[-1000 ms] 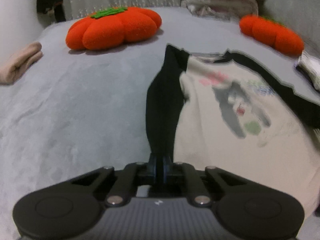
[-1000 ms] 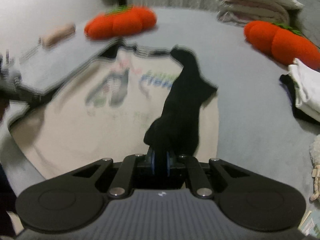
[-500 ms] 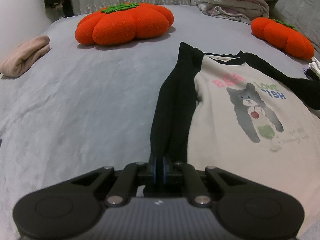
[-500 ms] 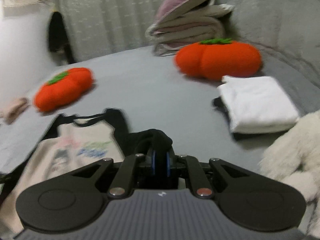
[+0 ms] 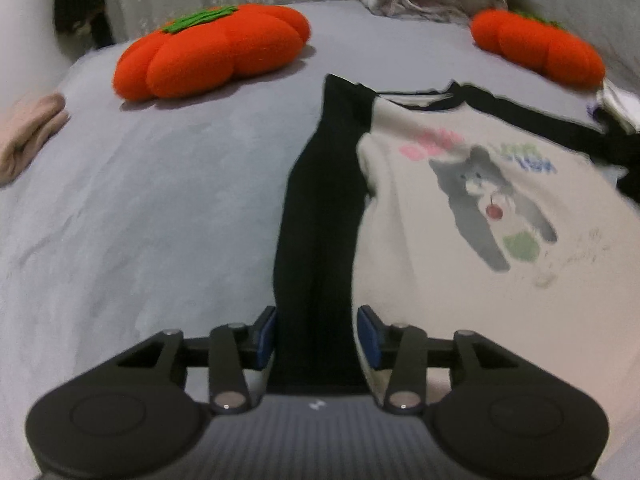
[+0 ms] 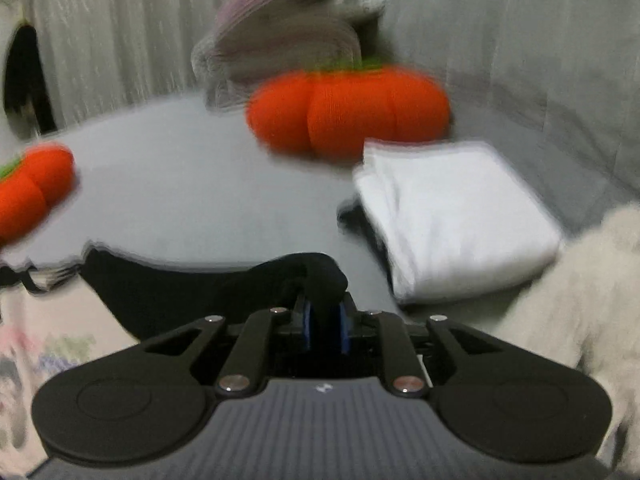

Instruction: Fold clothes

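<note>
Here, a grey bed (image 5: 160, 208) filled both views. On it lay a cream shirt (image 5: 440, 260) with black sleeves and a cat print, spread flat, its neck toward the far end. Two orange pumpkin cushions (image 5: 208, 48) sat beyond it, and a folded white garment (image 6: 452, 216) rested to its right. The left claw (image 5: 316, 334) was opening, its blue pads clear of the black left sleeve (image 5: 320, 208) lying between them. The right claw (image 6: 324, 326) was opening too, the bunched right sleeve (image 6: 304, 272) between its pads; whether they pressed on it I could not tell through the blur.
</note>
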Available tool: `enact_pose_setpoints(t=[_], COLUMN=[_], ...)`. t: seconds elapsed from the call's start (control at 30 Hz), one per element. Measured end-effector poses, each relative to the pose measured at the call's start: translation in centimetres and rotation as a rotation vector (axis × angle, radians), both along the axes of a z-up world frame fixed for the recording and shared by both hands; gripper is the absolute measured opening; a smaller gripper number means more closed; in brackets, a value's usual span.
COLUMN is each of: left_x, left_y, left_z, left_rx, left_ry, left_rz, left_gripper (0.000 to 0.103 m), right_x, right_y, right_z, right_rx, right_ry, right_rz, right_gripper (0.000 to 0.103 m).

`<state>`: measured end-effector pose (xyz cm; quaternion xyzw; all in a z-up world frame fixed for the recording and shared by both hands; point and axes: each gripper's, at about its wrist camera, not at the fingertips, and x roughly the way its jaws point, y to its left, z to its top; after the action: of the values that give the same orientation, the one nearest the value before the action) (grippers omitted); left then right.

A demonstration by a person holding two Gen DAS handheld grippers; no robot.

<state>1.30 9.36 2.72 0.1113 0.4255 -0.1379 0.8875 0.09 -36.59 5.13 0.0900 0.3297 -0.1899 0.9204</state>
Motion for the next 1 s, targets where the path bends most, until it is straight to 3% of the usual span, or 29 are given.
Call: enact_pose_setpoints(t=[0.03, 0.07, 0.1, 0.23, 0.57, 0.77, 1.0], left_x=[0.1, 0.2, 0.3, 0.7, 0.9, 3.2, 8.4], left_y=[-0.1, 0.0, 0.2, 1.1, 3.2, 7.1, 14.0], left_z=[0.0, 0.0, 0.0, 0.3, 1.7, 4.4, 4.4], left_rx=[0.009, 0.008, 0.007, -0.028, -0.029, -0.094, -0.270], left_ry=[-0.005, -0.001, 0.002, 0.013, -0.057, -0.139, -0.161], left_rz=[-0.005, 0.001, 0.008, 0.033, 0.132, 0.291, 0.563], left_gripper=[0.033, 0.014, 0.012, 0.010, 0.008, 0.008, 0.010], right_x=[0.0, -0.3, -0.6, -1.9, -2.4, -2.7, -2.6], right_y=[0.0, 0.1, 0.3, 1.8, 6.8, 8.7, 10.3], right_z=[-0.2, 0.0, 0.2, 1.3, 0.6, 0.4, -0.2], right_rx=[-0.004, -0.016, -0.027, -0.047, -0.089, -0.090, -0.091], right_ry=[0.009, 0.002, -0.012, -0.061, -0.013, -0.001, 0.011], right_rz=[0.004, 0.007, 0.013, 0.075, 0.285, 0.344, 0.386], right_gripper=[0.028, 0.041, 0.049, 0.054, 0.054, 0.054, 0.054])
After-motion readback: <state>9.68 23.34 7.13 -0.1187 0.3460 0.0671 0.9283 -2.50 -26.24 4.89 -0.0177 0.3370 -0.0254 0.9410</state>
